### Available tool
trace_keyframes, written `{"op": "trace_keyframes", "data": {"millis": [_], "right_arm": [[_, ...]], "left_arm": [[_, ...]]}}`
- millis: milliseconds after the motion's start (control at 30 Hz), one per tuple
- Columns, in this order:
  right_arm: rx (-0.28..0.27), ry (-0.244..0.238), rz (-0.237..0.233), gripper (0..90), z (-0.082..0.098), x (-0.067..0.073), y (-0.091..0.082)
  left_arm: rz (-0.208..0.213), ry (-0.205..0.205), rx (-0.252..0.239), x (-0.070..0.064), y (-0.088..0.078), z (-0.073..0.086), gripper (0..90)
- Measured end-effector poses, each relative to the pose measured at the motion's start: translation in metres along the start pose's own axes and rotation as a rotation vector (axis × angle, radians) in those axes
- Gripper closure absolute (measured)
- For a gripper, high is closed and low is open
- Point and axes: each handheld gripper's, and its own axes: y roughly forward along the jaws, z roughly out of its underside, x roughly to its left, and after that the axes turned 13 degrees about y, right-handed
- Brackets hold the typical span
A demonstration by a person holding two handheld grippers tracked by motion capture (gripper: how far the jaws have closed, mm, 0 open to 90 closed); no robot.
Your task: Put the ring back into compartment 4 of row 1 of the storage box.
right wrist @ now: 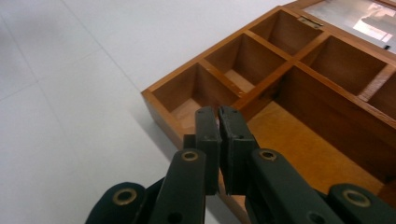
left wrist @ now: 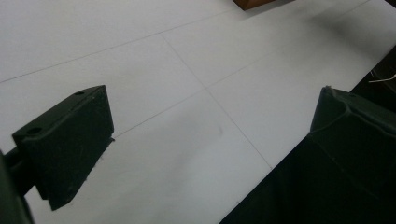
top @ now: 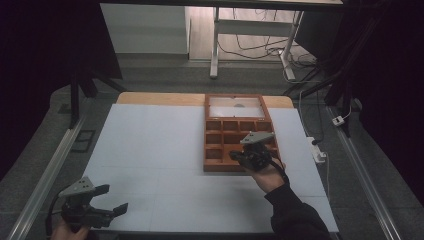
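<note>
High view shows a white-covered table (top: pixel 150 150) with a wooden compartment box (top: pixel 214 150) lying open toward its far right part. The box's hinged lid (top: pixel 235 106), set with a pale glass-like panel, lies flat on the far side, and the body nearer the person is split by dividers into small square cells and one larger space.

The right gripper (top: pixel 239 156) hovers over the near right part of the box, carried by the person's right hand (top: pixel 267 172) in a dark sleeve (top: pixel 295 215). Its grey three-cornered plate (top: pixel 257 137) sits on top. In the right gripper view the right gripper (right wrist: pixel 218 116) has its two black jaws drawn together with only a thin slit between them and nothing caught there; the tips sit just above the near corner cell (right wrist: pixel 187 100) and the divider beside the larger compartment (right wrist: pixel 299 144).

The left gripper (top: pixel 114 199) is at the near left corner of the table, well apart from the box, held by the left hand (top: pixel 67 231) at the bottom edge. Its jaws stand spread wide. In the left gripper view the left gripper (left wrist: pixel 210 121) has bare white tabletop (left wrist: pixel 163 70) between its jaws, and a corner of the wooden box (left wrist: pixel 254 3) peeks in at the top edge.
</note>
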Motion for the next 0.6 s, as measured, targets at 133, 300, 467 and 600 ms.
{"op": "trace_keyframes", "data": {"millis": [133, 300, 467, 600], "right_arm": [[-0.005, 0.008, 0.011, 87.6, -0.001, -0.005, -0.001], [-0.015, 0.034, 0.042, 87.6, -0.003, -0.019, -0.002], [-0.015, 0.058, 0.059, 87.6, -0.003, -0.028, -0.001], [-0.022, 0.065, 0.085, 87.6, -0.005, -0.037, 0.000]], "left_arm": [[-0.001, 0.000, 0.000, 0.000, 0.000, 0.000, 0.0], [-0.001, -0.001, 0.000, 0.000, 0.000, 0.000, 0.0], [0.000, 0.001, 0.000, 0.000, 0.000, 0.000, 0.0], [0.001, -0.001, -0.001, 0.000, 0.000, 0.000, 0.0]]}}
